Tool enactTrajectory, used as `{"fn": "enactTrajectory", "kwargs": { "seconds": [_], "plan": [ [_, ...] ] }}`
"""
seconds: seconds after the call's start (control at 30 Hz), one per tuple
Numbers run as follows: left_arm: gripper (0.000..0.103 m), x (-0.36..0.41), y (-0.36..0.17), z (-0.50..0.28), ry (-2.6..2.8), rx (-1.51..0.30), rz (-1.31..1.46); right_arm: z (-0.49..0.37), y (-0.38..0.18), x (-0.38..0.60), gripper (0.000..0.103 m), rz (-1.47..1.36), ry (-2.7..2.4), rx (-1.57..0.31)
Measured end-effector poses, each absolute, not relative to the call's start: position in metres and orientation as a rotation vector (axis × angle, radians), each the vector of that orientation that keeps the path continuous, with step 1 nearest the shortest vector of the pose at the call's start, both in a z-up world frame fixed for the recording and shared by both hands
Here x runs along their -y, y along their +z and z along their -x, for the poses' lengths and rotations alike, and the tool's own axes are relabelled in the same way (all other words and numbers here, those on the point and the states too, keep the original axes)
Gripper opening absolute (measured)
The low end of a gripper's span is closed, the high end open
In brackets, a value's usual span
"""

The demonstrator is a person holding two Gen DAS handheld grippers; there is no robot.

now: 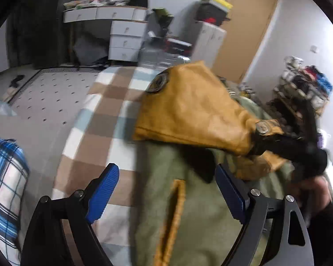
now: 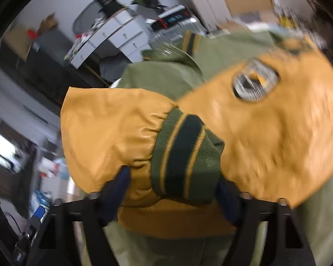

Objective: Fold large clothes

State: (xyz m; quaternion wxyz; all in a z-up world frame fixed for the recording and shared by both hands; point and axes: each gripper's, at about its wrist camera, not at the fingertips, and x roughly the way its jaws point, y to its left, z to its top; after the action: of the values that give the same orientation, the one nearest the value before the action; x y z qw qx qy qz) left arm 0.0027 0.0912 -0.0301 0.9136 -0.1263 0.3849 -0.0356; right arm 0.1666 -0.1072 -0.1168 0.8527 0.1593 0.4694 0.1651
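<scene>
I am holding the left gripper (image 1: 166, 190) with its jaws wide and nothing between them, above the green jacket (image 1: 188, 210) lying on the checked blanket (image 1: 104, 110). My right gripper (image 2: 171, 190) is clamping the tan sleeve (image 2: 113, 133) near its striped cuff (image 2: 184, 155)

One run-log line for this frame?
step: folding sleeve | left hand-held gripper: open, empty, above green jacket | right hand-held gripper: gripping tan sleeve near cuff

Motion blur smears the tan sleeve (image 2: 277, 133) and its round patch (image 2: 255, 81); the striped cuff (image 2: 184, 155) hides the right gripper's fingertips (image 2: 113, 190).
</scene>
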Motion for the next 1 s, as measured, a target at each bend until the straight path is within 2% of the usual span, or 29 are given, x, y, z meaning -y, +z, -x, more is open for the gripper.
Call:
{"fn": "enactTrajectory", "kwargs": {
  "seconds": [0.03,0.07,0.2,0.5,0.67,0.83,1.0],
  "plan": [
    [0.086,-0.092,-0.035,-0.006,-0.053,-0.806,0.267,-0.167,-0.111,0.103,0.028,-0.312,0.361,-0.977],
    [0.086,-0.089,-0.036,-0.006,-0.056,-0.83,0.267,-0.171,-0.102,0.095,0.004,-0.281,0.389,-0.97],
    [0.085,-0.086,-0.049,-0.018,-0.062,-0.93,0.275,-0.179,-0.051,0.08,0.003,-0.267,0.429,-0.887],
    [0.086,-0.1,-0.065,-0.017,-0.021,-0.985,0.335,-0.181,0.09,0.046,0.003,-0.257,0.436,-0.597],
    [0.086,-0.11,-0.076,-0.017,-0.018,-1.002,0.369,-0.181,0.13,0.075,0.003,-0.313,0.286,-0.489],
    [0.086,-0.103,-0.075,-0.019,-0.042,-1.011,0.338,-0.177,0.136,0.144,0.003,-0.367,0.144,-0.437],
    [0.086,-0.091,-0.077,-0.02,-0.05,-1.023,0.291,-0.172,0.072,0.216,0.002,-0.318,-0.036,-0.531]
  ]
}}
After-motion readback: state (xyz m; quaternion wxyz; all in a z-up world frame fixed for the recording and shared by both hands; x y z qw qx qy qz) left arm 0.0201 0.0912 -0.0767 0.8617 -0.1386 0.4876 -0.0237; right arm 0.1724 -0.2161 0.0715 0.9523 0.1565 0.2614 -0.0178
